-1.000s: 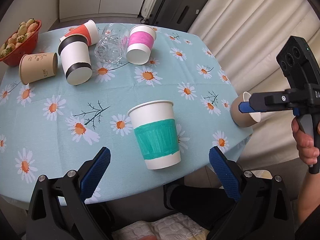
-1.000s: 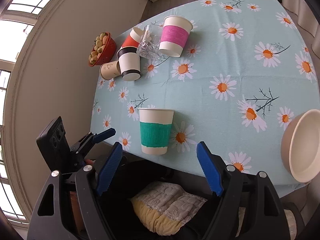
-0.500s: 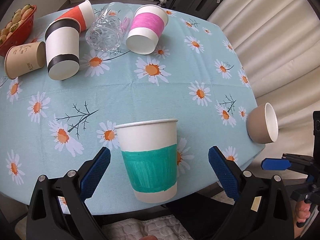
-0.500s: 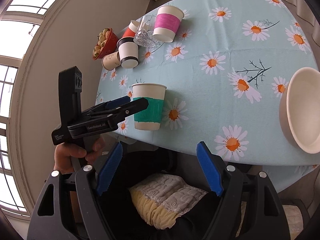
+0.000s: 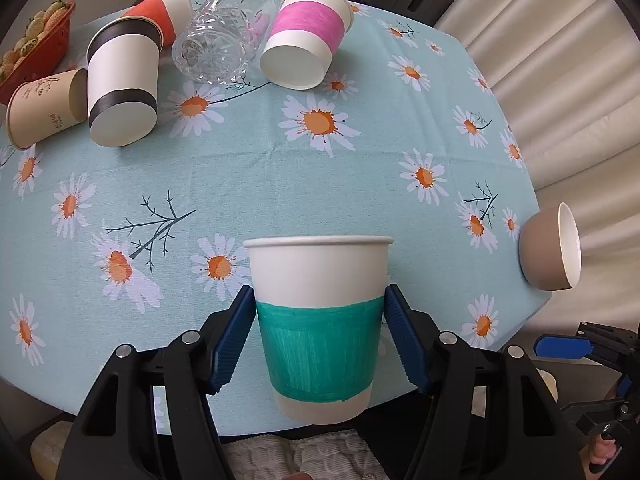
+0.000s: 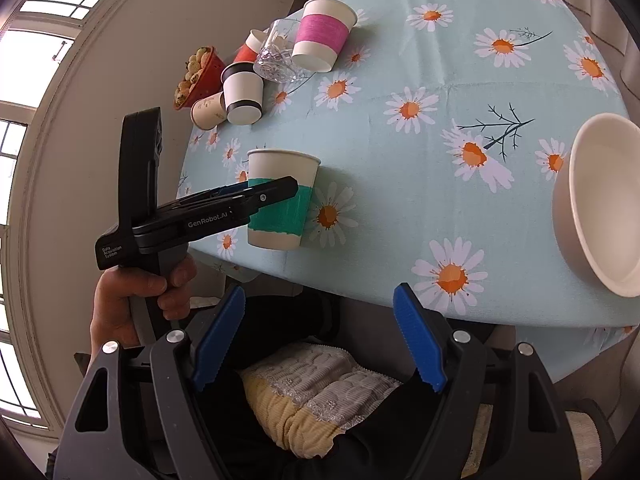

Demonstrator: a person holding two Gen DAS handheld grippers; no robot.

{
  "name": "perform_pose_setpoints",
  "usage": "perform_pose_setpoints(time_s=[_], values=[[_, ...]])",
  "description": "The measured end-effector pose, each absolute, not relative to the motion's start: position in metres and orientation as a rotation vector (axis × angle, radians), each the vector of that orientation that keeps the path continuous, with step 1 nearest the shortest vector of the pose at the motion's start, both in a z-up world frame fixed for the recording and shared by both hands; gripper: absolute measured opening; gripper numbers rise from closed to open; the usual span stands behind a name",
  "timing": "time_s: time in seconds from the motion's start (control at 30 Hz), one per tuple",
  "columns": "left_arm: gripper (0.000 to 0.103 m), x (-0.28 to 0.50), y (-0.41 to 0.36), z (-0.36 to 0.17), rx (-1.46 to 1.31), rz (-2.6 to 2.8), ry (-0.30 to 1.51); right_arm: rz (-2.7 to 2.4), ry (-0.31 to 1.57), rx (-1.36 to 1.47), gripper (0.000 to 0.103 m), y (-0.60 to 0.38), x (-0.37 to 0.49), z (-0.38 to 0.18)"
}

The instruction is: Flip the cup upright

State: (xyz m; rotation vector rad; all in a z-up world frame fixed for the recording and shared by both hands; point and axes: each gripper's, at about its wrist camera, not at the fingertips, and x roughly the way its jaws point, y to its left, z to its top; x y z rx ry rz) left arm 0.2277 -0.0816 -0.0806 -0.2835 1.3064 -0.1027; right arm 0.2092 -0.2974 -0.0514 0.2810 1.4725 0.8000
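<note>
Two blue pads of the left gripper (image 5: 320, 338) clamp the green-banded paper cup (image 5: 318, 320), upright at the near table (image 5: 360, 184) edge; the right gripper (image 6: 318, 338) hangs spread apart off the edge; farther off lie a bowl (image 5: 548, 254) and tipped cups (image 5: 306, 42).

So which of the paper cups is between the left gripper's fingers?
The green-banded cup, standing rim-up at the near table edge inside the left gripper. The pink-banded cup and black-banded cup sit far back, ungripped.
</note>
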Motion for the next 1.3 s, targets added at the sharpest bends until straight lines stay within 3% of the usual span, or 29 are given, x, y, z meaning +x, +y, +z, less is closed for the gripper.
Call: perform_pose_setpoints(time_s=[0.27, 0.63, 1.3], values=[[0.063, 0.206, -0.078, -0.051, -0.277, -0.110, 1.173, 0.813, 1.471, 0.293, 0.076, -0.290, 0.206, -0.049], [0.064, 0.137, -0.079, -0.008, -0.194, 0.002, 0.747, 0.815, 1.440, 0.297, 0.076, -0.279, 0.204, -0.039], [0.064, 0.095, -0.092, -0.076, -0.128, 0.196, 0.378, 0.792, 1.362, 0.358, 0.076, -0.270, 0.191, -0.052]])
